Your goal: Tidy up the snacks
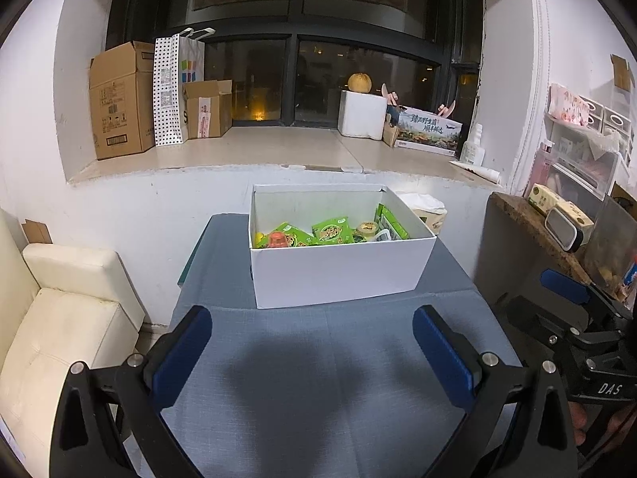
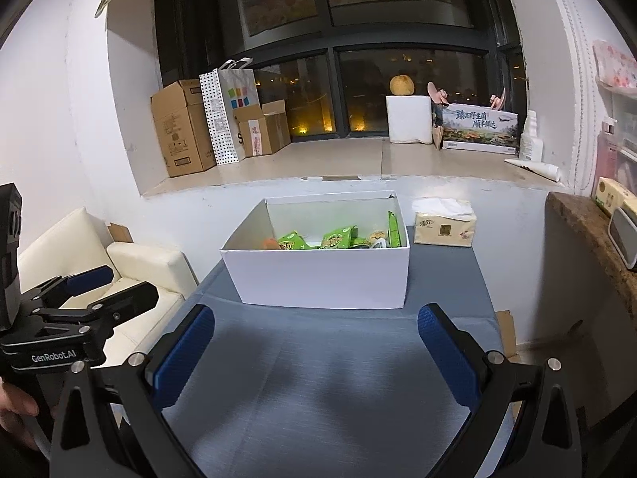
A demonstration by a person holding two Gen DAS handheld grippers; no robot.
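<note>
Looking along my left gripper [image 1: 312,352], I see its jaws spread wide with nothing between them. My right gripper [image 2: 316,352] is the same, jaws wide apart and holding nothing. Both hang over the bare front part of the worktop with the grey-blue cloth [image 1: 318,378].

The open white cardboard box [image 1: 338,275] sits on the worktop, past both grippers and near the white wall. It is not touching either gripper. Inside the box I see the snacks: green crinkly snack packets [image 1: 332,233] lying on the bottom, a small round cup with a yellow lid [image 1: 367,229], and something orange-red [image 1: 277,240] at the left end. One green packet leans up against the right wall of the box.

A soft pack of paper tissues [image 2: 444,225] lies on the worktop just beside the box, on its right. A cream leather seat [image 1: 59,318] stands to the left of the worktop. On the window ledge behind are brown cardboard boxes [image 1: 119,99], a spotted paper bag [image 1: 167,91] and a round yellow fruit [image 1: 359,82] on a white block.
</note>
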